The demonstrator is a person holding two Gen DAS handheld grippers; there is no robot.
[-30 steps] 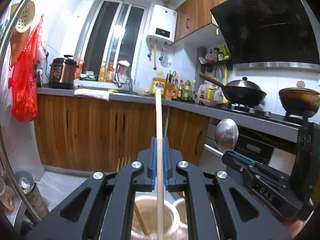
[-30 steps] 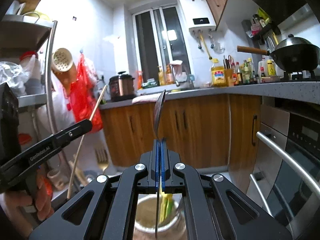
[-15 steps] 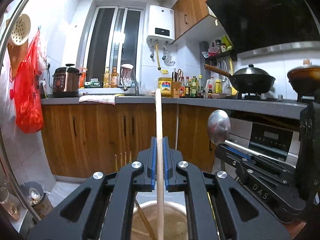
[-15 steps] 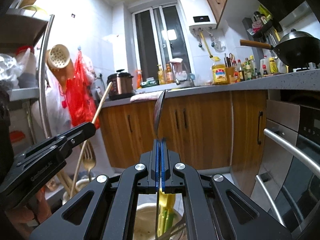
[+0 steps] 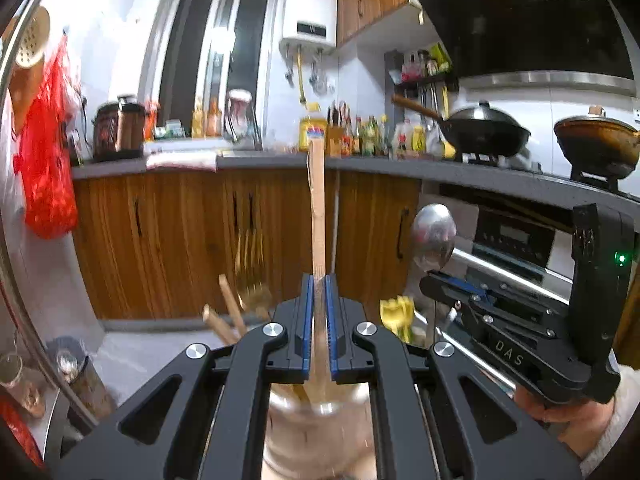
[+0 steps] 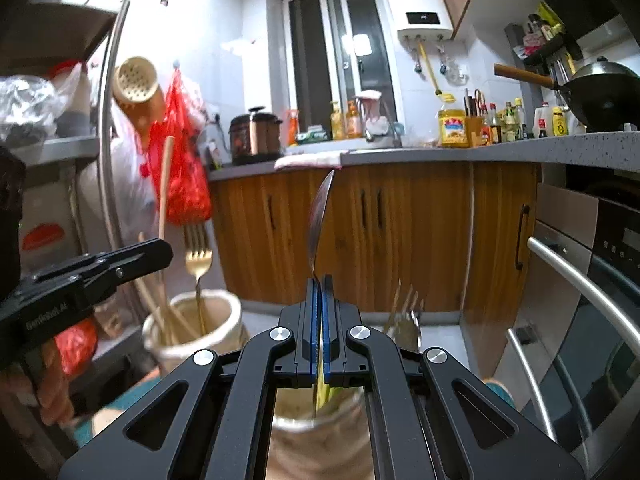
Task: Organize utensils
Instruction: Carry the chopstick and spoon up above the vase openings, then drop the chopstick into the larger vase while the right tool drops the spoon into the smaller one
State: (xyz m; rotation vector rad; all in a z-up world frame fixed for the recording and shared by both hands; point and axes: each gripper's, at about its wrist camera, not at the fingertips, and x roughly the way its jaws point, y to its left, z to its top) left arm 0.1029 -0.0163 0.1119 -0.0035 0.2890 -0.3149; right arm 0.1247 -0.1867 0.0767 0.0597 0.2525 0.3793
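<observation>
Left gripper [image 5: 319,308]: fingers closed on a flat wooden stick [image 5: 317,208], clamped upright between the blue pads, top end reaching up in front of the kitchen table [image 5: 460,174], lower end running down into the mouth of a pale utensil crock [image 5: 316,416] directly below the fingers. That crock also holds a gold fork [image 5: 250,276], blurred, and two short wooden ends poking out left of the fingers. Right gripper [image 6: 319,308]: fingers closed on a metal spoon [image 6: 320,224], seen edge-on in its own camera, bowl up, handle passing down between the pads toward a second crock [image 6: 320,436] under it; something yellow-green sits inside that one, too blurred to identify. From the left wrist camera the right gripper [image 5: 452,284] shows at right with the spoon [image 5: 434,238] bowl upright above its fingers, and a hand [image 5: 568,416] in a light sleeve on its grip. From the right wrist camera the left gripper [image 6: 120,260] is at left, its stick [image 6: 164,200] standing over the first crock [image 6: 192,332], which sits just beside the second one with a gold fork [image 6: 198,264] upright in it. Behind: wood cabinets, wok [image 5: 486,128] on the stove, oven [image 6: 580,300] at right.
</observation>
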